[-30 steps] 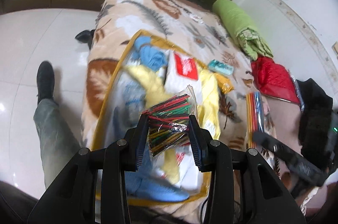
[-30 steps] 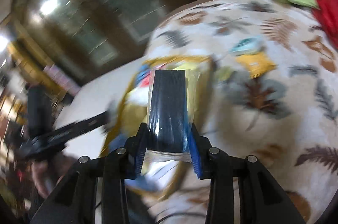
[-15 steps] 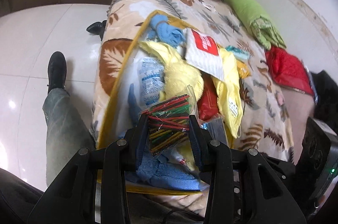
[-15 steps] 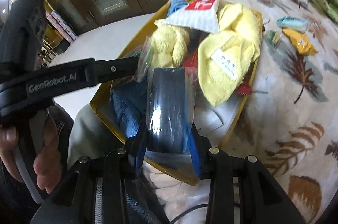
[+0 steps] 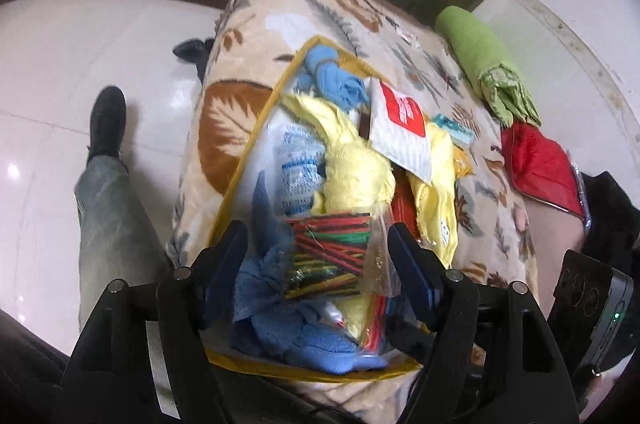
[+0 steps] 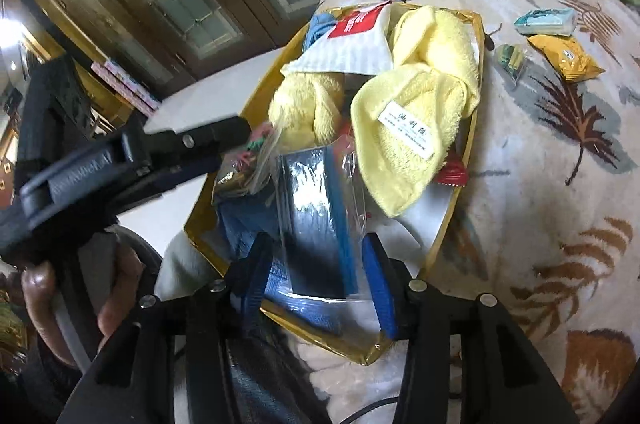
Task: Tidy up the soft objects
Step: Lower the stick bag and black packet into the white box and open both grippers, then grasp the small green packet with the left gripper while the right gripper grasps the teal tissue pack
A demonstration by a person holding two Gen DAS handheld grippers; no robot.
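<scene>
Both our grippers (image 5: 318,244) (image 6: 316,262) hang spread wide over the yellow-rimmed bag (image 6: 460,180); 2 packets lie loose inside it, sticks (image 5: 328,256) crosswise beneath the left, dark packet (image 6: 316,220) lengthwise beneath the right

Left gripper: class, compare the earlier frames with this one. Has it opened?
Yes. The left gripper has spread wide open; the bag of coloured sticks it clamped earlier now sits loose between its fingers over the yellow-rimmed tray.
</scene>
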